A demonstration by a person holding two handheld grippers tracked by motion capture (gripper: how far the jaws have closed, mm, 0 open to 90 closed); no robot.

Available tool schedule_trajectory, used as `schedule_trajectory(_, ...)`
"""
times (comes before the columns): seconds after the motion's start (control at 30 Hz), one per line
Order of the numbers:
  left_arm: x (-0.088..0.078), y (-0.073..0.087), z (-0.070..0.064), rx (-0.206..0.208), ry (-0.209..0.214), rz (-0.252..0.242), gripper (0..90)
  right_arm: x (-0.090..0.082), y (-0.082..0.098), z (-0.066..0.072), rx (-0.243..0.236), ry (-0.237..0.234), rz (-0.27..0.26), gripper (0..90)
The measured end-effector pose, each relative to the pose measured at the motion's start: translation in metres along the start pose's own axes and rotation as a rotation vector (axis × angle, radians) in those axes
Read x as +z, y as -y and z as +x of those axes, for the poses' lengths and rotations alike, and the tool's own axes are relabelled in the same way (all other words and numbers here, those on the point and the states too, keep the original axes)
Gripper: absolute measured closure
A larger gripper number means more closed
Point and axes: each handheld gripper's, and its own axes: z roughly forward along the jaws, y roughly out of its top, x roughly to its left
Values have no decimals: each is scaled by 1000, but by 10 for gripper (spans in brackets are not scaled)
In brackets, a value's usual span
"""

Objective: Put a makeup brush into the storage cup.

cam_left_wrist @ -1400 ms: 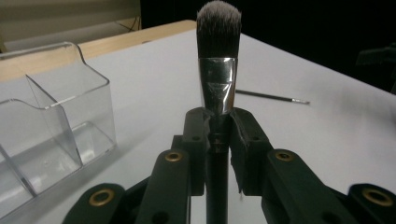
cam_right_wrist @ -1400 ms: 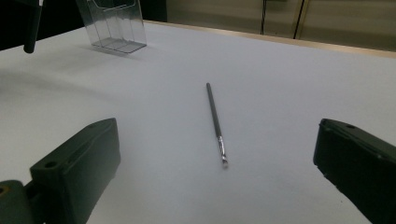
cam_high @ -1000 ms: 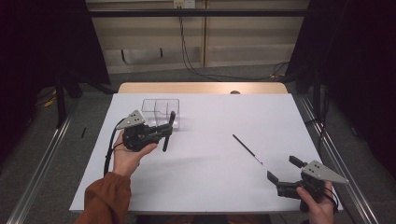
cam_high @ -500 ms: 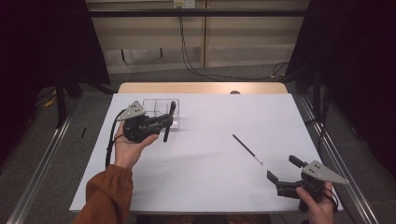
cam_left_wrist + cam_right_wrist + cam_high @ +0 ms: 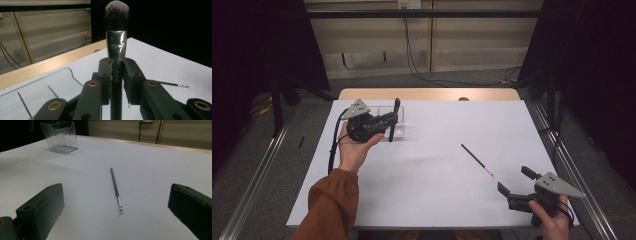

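while clamping brush (image 5: 116,32) | left tongs (image 5: 391,120) nearer clear holder (image 5: 398,131) | right tongs (image 5: 516,183) unmoved

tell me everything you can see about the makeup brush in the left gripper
The makeup brush has a dense dark bristle head with paler tips, a shiny silver ferrule and a black handle. It stands upright, bristles up, clamped by the handle just below the ferrule in the left gripper. In the high view it is held above the table by the clear organizer.
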Motion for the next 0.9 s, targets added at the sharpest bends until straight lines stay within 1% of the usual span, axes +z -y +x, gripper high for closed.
schedule_trajectory(0.07, 2, -1, 1, -3, 4, -5, 772, 0, 0, 0, -1, 0, 2, 2)
schedule_trajectory(0.17, 5, -2, 3, -4, -16, -1, 772, 0, 0, 0, -2, 0, 4, 2)
schedule_trajectory(0.2, 6, -2, 5, -6, -15, -1, 772, 0, 0, 0, 1, -1, 6, 1)
schedule_trajectory(0.27, 7, -3, 7, -15, -25, -3, 772, 0, 0, 0, -1, -1, 7, 2)
schedule_trajectory(0.37, 9, -3, 10, -31, -23, -20, 772, 0, 0, 0, -1, -1, 5, 1)
schedule_trajectory(0.5, 13, -6, 12, -21, -39, -20, 772, 0, 0, -1, 1, -1, 8, 1)
schedule_trajectory(0.57, 16, -8, 13, -25, -41, -27, 772, 0, 0, -1, 2, -1, 7, 2)
schedule_trajectory(0.67, 21, -12, 15, -13, -55, -21, 772, 0, 0, -1, 1, -2, 8, 1)
schedule_trajectory(0.77, 25, -16, 16, -11, -60, -32, 772, 0, 0, -1, 2, -2, 8, 2)
schedule_trajectory(0.83, 26, -18, 18, -7, -66, -30, 772, 0, 0, -1, 0, -2, 10, 2)
schedule_trajectory(0.9, 29, -20, 18, 10, -72, -23, 772, 0, 0, 0, -3, -5, 10, 2)
